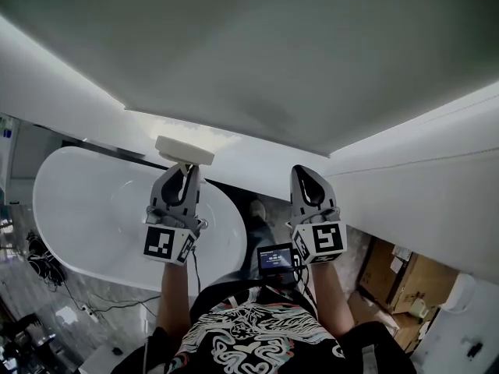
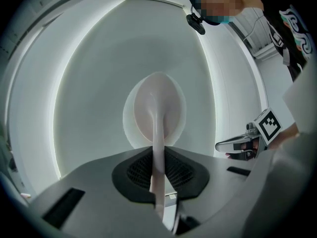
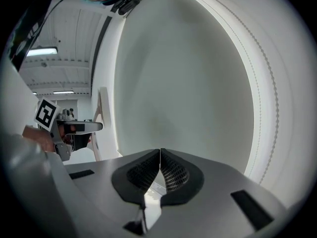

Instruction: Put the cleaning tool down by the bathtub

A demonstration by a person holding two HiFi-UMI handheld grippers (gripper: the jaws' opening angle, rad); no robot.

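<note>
A smooth, glossy white oval bathtub [image 1: 78, 209] fills the left of the head view. By its rim, the left gripper [image 1: 182, 174] has its grey ribbed fingers clamped on the thin, pale handle of a white cleaning tool [image 1: 184, 150] with a flat oval pad head. The tool's long axis runs straight out along the fingers, head away from the person. The right gripper [image 1: 306, 176] has its fingers closed on nothing.

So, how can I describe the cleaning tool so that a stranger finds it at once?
Find the white oval bathtub at the left of the head view. In front of its right end, the left gripper is shut on a thin pale handle; the cleaning tool is that handle with the flat cream pad at its end. The right gripper beside it is shut and empty.
</note>
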